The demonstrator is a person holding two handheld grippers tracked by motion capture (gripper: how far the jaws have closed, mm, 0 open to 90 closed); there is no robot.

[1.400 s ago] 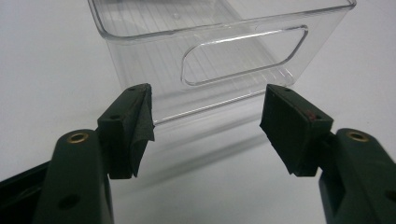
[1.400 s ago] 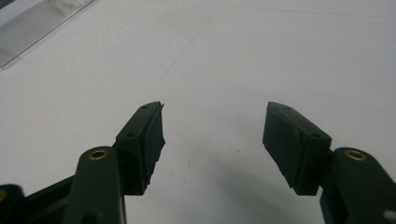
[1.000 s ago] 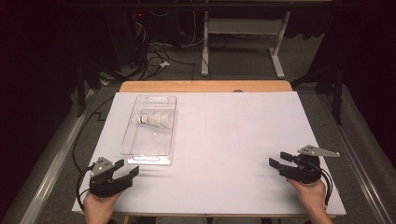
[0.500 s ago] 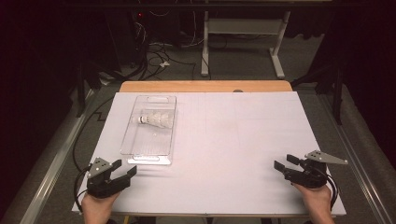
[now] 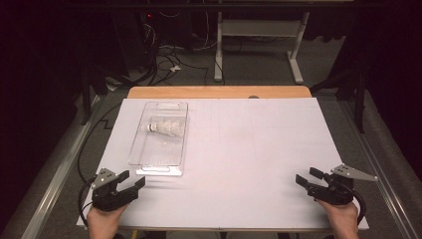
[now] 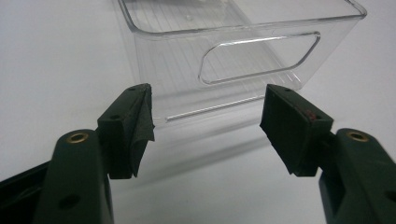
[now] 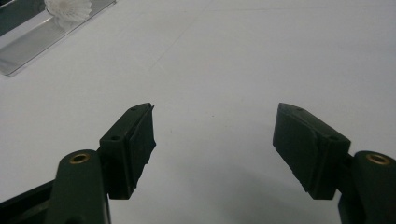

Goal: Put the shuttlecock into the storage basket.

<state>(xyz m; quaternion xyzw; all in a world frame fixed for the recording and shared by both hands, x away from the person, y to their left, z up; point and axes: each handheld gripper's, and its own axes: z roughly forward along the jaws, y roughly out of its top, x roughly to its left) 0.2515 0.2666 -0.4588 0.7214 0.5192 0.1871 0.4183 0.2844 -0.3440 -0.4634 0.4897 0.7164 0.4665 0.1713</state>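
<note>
Grippers, left gripper [image 5: 133,183] and right gripper [image 5: 304,178], both gape empty near unlabelled clear tray [image 5: 158,159] holding shuttlecock [image 5: 166,128].

A white sheet covers the counter [image 5: 239,149], leaving a strip of bare wood along the far edge. On its left half lies a clear plastic tray [image 5: 149,159], long side running away from the person, with a white shuttlecock [image 5: 166,128] lying on its side in the far end. The left gripper [image 5: 130,182] rests near the front left corner, just short of the tray's near end, fingers parted and empty. The right gripper [image 5: 307,177] sits near the front right corner, well apart from the tray; its jaws have just been opening, with nothing between them.
</note>
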